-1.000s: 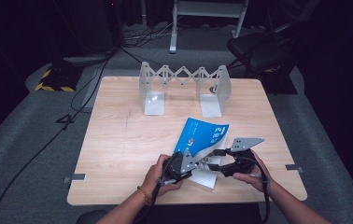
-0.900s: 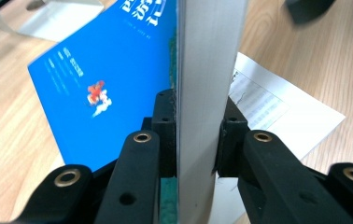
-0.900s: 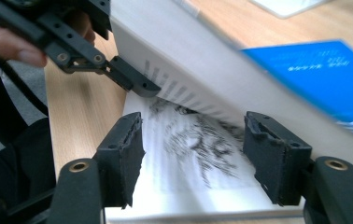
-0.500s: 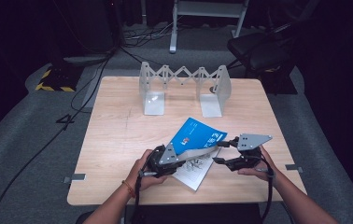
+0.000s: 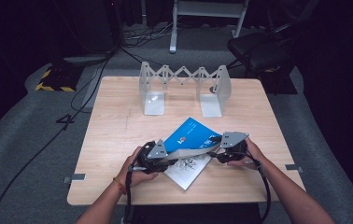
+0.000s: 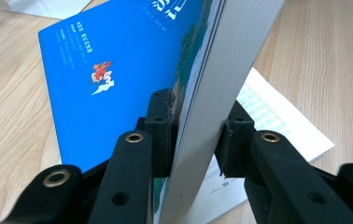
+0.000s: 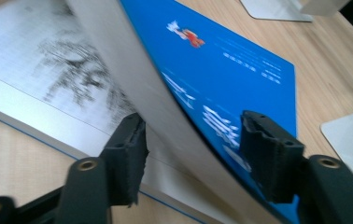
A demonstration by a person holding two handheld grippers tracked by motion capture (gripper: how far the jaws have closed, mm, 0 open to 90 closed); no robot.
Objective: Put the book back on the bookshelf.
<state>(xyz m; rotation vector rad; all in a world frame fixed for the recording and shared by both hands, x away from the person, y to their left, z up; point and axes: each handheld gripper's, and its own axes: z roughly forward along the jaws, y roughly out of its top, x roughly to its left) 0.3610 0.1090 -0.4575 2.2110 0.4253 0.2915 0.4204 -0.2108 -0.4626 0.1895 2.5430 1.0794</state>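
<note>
Blue covers the lifted part of the book (image 5: 189,135) near the desk's (image 5: 118,135) front edge, and only along our left tool (image 6: 196,140) do we see both pads pinching the raised block of pages, a printed sheet lying flat beneath. Along our right tool (image 7: 191,158) the jaws stand apart astride the curling cover edge, beside an inked drawing. From above, pale wood carries a grey expanding bookend rack (image 5: 184,88) at the back, over grey carpet (image 5: 34,140) with cables, in a dark room.

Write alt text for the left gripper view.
Two black jaws clamp the lifted block of white pages and blue glossy cover of an open book, seen edge-on. Beneath lie a printed page and the light wooden table.
</note>
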